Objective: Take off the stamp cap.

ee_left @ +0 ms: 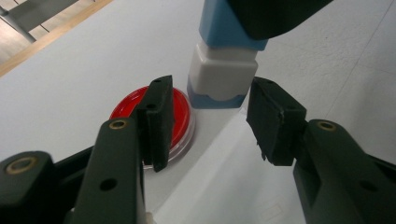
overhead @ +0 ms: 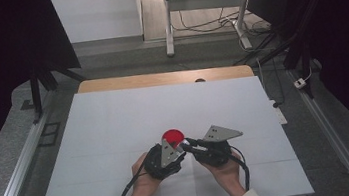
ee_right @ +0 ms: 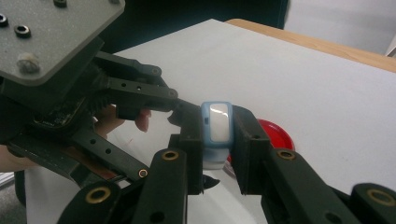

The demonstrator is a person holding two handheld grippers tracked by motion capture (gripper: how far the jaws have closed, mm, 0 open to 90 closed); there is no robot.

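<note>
A small blue-and-white block (ee_right: 217,122) is clamped between the jaws of my right gripper (ee_right: 217,128). In the left gripper view the same block (ee_left: 223,70) hangs down from above, just past the tips of my left gripper (ee_left: 210,116), which is open with a jaw on either side and not touching it. A flat red round lid (ee_left: 180,114) lies on the table behind the left jaw. From above, the red lid (overhead: 172,135) sits just ahead of both grippers, left gripper (overhead: 174,147) and right gripper (overhead: 187,144), which meet tip to tip.
The table is covered in white paper (overhead: 115,120), with a wooden edge (overhead: 160,78) at the far side. Metal rails (overhead: 20,167) run along both sides. Beyond the table are desk legs and loose cables (overhead: 213,22). The left gripper's fingers (ee_right: 140,91) crowd the right gripper view.
</note>
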